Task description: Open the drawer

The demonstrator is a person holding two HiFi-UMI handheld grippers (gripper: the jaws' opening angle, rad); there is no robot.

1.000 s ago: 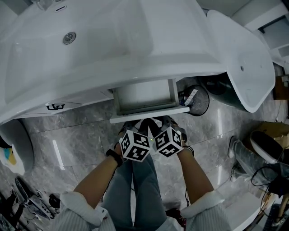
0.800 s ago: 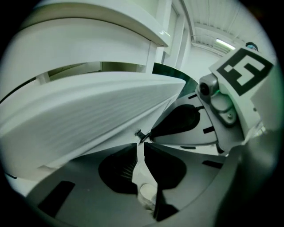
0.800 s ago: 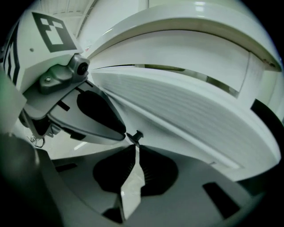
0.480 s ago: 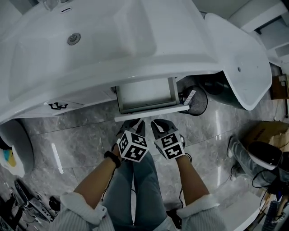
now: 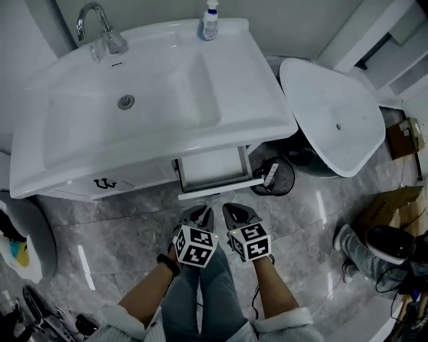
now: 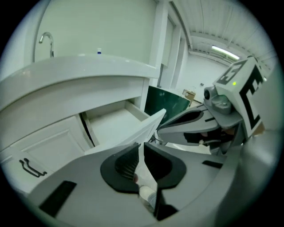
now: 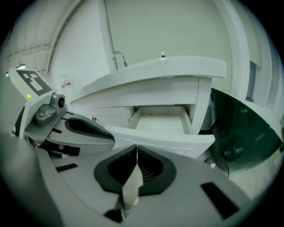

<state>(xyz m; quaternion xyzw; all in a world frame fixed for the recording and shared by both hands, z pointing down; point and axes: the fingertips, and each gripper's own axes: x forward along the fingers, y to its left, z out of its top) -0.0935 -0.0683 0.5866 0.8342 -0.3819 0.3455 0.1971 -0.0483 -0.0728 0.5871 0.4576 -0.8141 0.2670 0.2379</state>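
So the drawer (image 5: 212, 167) is already out, sitting under the right half of the white sink (image 5: 154, 100), and its front panel pokes past the sink's edge toward you. There's a strip of bare marble floor (image 5: 120, 227) between that front panel and your gripper tips, so nothing's touching it. It's tighter on the right side: a wire wastebasket (image 5: 274, 177) sits just beside the drawer's right corner, and a big white oval fixture (image 5: 334, 113) is beyond that. The left side is open floor below the cabinet door. Count-wise I see one open drawer, one black door handle (image 5: 103, 182), one faucet (image 5: 93, 20), one soap bottle (image 5: 210, 20) and one wastebasket. You've got the two grippers side by side over your legs, marker cubes up, both tilted down and forward at the drawer. Your left gripper (image 6: 141, 148) has its jaws only a narrow slit apart with nothing in them, and your right gripper (image 7: 136, 148) has its jaws closed together and is empty too.
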